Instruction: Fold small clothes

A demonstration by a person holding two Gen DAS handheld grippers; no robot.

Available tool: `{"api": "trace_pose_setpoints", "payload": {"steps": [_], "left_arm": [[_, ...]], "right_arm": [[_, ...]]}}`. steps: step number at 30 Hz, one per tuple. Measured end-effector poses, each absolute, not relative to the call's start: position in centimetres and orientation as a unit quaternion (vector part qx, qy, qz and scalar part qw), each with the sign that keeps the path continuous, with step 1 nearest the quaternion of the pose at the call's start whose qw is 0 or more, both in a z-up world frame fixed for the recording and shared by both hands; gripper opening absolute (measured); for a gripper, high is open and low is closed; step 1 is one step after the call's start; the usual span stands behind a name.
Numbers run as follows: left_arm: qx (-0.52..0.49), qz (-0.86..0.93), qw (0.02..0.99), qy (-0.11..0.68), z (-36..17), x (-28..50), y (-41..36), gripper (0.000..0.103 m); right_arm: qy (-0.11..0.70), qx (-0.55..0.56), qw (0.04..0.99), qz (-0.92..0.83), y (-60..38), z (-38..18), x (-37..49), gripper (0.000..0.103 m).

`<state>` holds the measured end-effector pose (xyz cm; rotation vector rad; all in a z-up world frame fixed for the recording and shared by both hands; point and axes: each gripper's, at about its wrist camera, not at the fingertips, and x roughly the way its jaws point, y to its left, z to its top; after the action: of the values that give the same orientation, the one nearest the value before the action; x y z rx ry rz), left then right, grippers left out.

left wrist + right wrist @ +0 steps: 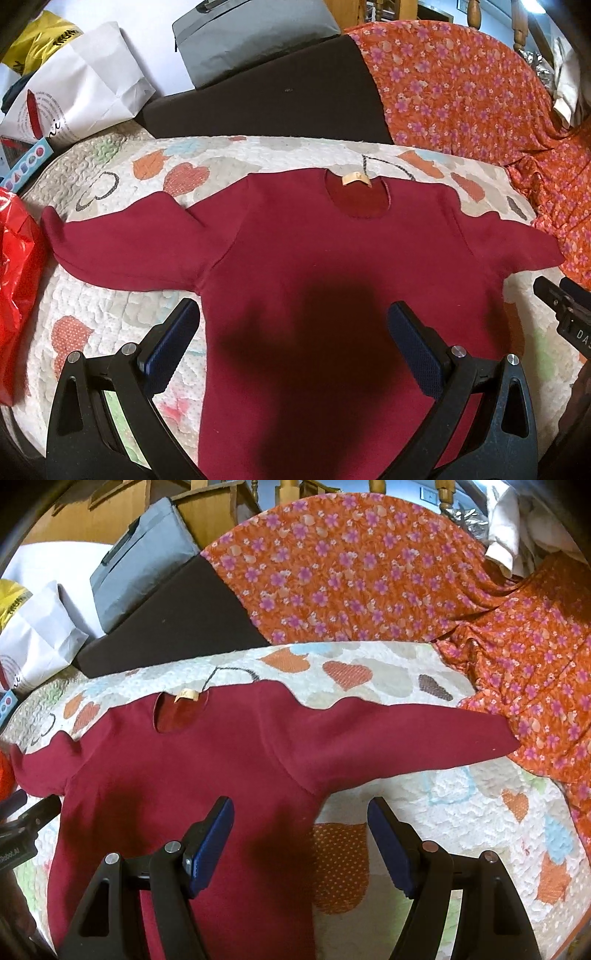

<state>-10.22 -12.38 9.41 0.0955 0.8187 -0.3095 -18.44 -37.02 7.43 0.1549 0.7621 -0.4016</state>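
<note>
Blue-padded fingers (173, 343) of the left gripper (293, 314) stand wide apart and empty above the near body of the dark red top (332, 258), with the garment's left side seam between them. Right gripper (301, 812) is likewise wide and holding nothing, one pad over the garment's right edge, the other over the quilt (443, 812). Garment lies flat, front down, on the heart-patterned quilt, neckline at the far side with a pale label (356, 180) showing inside the collar. Both sleeves are spread outward: left sleeve (122, 243) reaches toward a red plastic bag (16, 280) at the left edge; right sleeve (424, 734) has its cuff just at an orange floral cloth (369, 572). A dark shadow falls across the garment's middle. Beyond the quilt's far edge sit a dark brown cushion (266, 96), a grey bag (251, 37) behind it, and a white paper bag (81, 85) at the far left
</note>
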Motion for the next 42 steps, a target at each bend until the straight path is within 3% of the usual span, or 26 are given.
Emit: {"api": "trace_pose_setpoints", "payload": {"steps": [42], "left_arm": [[0.023,-0.117,0.895,0.429,7.2,-7.7,-9.9,0.102]], "right_arm": [[0.403,0.064,0.896,-0.178,-34.6,5.1,-14.3,0.073]]}}
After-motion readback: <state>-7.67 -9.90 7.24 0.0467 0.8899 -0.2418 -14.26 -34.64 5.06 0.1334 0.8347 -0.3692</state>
